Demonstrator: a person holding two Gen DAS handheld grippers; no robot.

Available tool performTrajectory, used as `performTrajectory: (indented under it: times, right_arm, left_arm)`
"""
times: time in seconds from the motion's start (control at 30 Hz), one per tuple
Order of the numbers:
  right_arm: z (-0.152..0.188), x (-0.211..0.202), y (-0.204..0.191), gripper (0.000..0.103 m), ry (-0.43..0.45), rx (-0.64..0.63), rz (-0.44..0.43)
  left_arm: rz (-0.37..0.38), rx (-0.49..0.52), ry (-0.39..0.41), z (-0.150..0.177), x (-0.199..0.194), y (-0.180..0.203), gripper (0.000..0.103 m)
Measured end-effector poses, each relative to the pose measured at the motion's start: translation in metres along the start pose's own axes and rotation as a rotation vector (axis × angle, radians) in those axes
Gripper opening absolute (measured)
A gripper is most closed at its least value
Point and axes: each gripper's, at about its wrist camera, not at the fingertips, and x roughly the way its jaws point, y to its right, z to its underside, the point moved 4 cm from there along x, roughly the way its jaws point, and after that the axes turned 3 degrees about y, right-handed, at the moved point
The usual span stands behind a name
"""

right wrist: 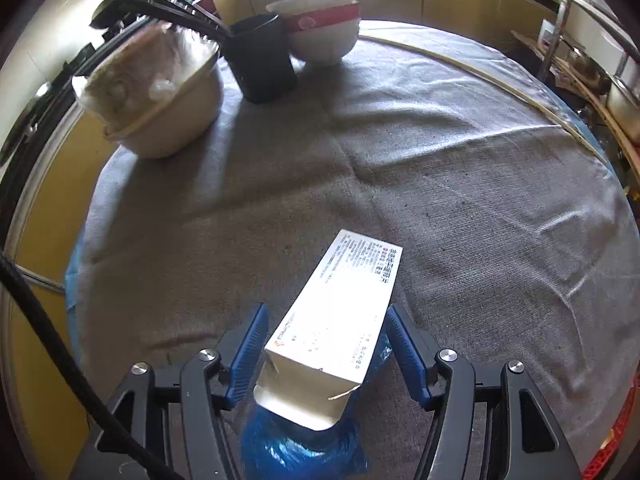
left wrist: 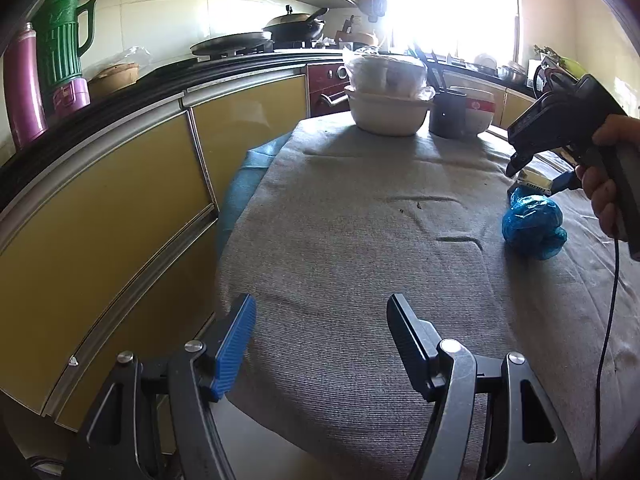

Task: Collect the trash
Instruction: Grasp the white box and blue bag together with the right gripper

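Your right gripper points steeply down at the grey cloth covering the table, and its blue fingers stand spread on either side of the white printed carton. The carton lies between them with a gap on each flank, so neither pad presses it. Its open flap end faces back toward the gripper and rests on the crumpled blue plastic bag, which sits under the carton's near end, low between the finger bases. The carton's far end points away toward the white bowl with the red band.

From the left wrist view, that blue bag lies just beside the carton, with your right hand above both.

Your left gripper is spread with nothing between its fingers, over bare cloth and well apart from the carton, which lies far off to its right.
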Motion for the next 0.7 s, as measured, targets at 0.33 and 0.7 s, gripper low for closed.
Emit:
performTrajectory:
  times: [0.33, 0.7]
  right_arm:
    - [0.006, -0.004, 0.019, 0.055, 0.044, -0.037, -0.026]
    - [0.036, -0.024, 0.071, 0.055, 0.074, -0.024, -0.113]
  left_arm:
    - [0.017, 0.020, -0.007, -0.003, -0.003, 0.014, 0.069]
    - [0.197, 0.017, -0.073, -0.028, 0.007, 0.063, 0.069]
